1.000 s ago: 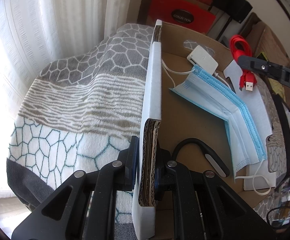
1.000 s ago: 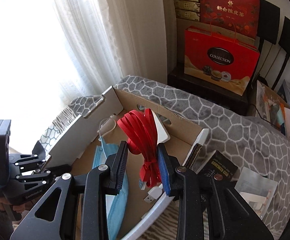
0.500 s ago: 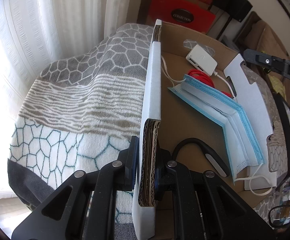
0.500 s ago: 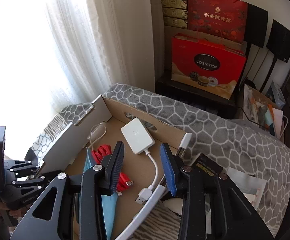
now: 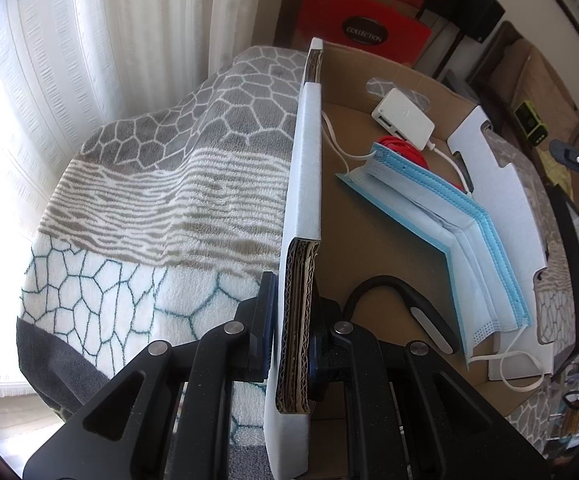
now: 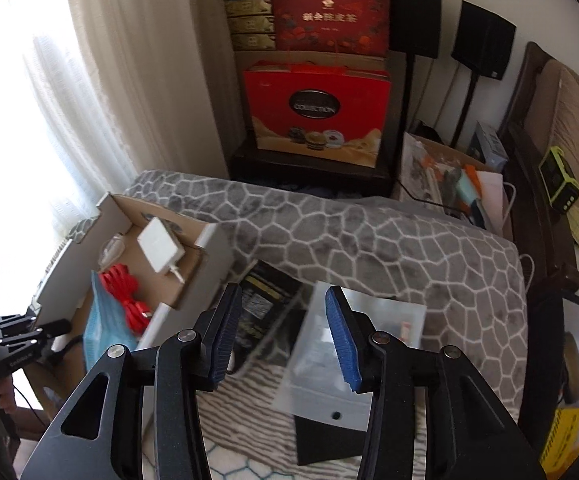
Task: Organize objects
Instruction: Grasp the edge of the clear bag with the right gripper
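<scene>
Jaws of left gripper [image 5: 291,344] clamped on box wall [image 5: 303,184]; right gripper [image 6: 279,336] jaws apart, empty, over blanket [image 6: 369,240].

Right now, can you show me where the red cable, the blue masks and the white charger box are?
red bundled cable [image 6: 123,294], right wrist view, middle of coil.
blue paper face masks [image 5: 469,236], left wrist view, stack's bend.
white square charger box [image 5: 403,120], left wrist view, top face.

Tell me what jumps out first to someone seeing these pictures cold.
The left hand-held gripper is clamped on the side wall of a cardboard box resting on a honeycomb-patterned blanket. Inside lie blue face masks, a red cable and a white adapter. The right hand-held gripper hangs open over a clear zip bag.
</scene>
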Demonstrator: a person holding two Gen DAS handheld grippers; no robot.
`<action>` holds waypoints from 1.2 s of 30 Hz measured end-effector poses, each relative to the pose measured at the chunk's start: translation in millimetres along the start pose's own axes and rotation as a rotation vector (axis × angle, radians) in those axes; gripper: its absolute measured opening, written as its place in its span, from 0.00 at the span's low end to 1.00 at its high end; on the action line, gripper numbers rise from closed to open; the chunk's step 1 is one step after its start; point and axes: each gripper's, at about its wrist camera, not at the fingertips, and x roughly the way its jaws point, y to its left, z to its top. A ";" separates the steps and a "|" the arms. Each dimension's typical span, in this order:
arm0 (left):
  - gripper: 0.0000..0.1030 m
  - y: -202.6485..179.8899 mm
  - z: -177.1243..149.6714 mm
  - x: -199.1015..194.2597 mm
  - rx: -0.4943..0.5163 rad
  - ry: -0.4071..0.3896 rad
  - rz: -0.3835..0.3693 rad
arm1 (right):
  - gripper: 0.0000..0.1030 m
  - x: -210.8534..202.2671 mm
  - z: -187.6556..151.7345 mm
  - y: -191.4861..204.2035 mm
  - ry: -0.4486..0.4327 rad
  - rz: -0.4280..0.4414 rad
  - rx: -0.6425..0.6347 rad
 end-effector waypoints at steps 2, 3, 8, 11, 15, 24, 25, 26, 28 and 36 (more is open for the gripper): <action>0.11 0.3 0.2 -0.1 0.000 0.000 0.000 | 0.45 0.9 -6.0 -17.1 0.020 -0.033 0.035; 0.11 -0.1 0.4 0.1 0.000 0.000 0.000 | 0.46 1.6 -8.9 -23.8 0.028 -0.046 0.048; 0.11 0.3 0.3 -0.1 0.000 0.001 0.001 | 0.51 8.0 -21.7 -51.7 0.064 -0.100 0.096; 0.11 0.4 0.4 -0.1 -0.001 0.001 0.001 | 0.54 15.8 -29.1 -68.5 0.085 -0.113 0.141; 0.11 0.1 0.9 1.5 -0.002 0.001 0.001 | 0.54 28.1 -40.6 -86.4 0.112 -0.095 0.188; 0.11 0.1 0.8 1.2 -0.002 0.001 0.001 | 0.33 33.5 -53.3 -107.2 0.088 0.014 0.264; 0.11 -0.1 1.0 1.3 -0.002 0.001 0.001 | 0.33 34.2 -53.5 -107.6 0.086 0.025 0.271; 0.11 -0.4 1.2 1.4 -0.002 0.001 0.002 | 0.33 35.0 -53.3 -108.1 0.088 0.039 0.278; 0.11 -0.9 1.5 1.8 -0.002 0.002 0.002 | 0.33 37.1 -52.5 -108.0 0.096 0.073 0.289; 0.11 -1.0 2.5 1.7 -0.001 0.002 0.001 | 0.30 35.1 -51.5 -95.6 0.097 0.177 0.288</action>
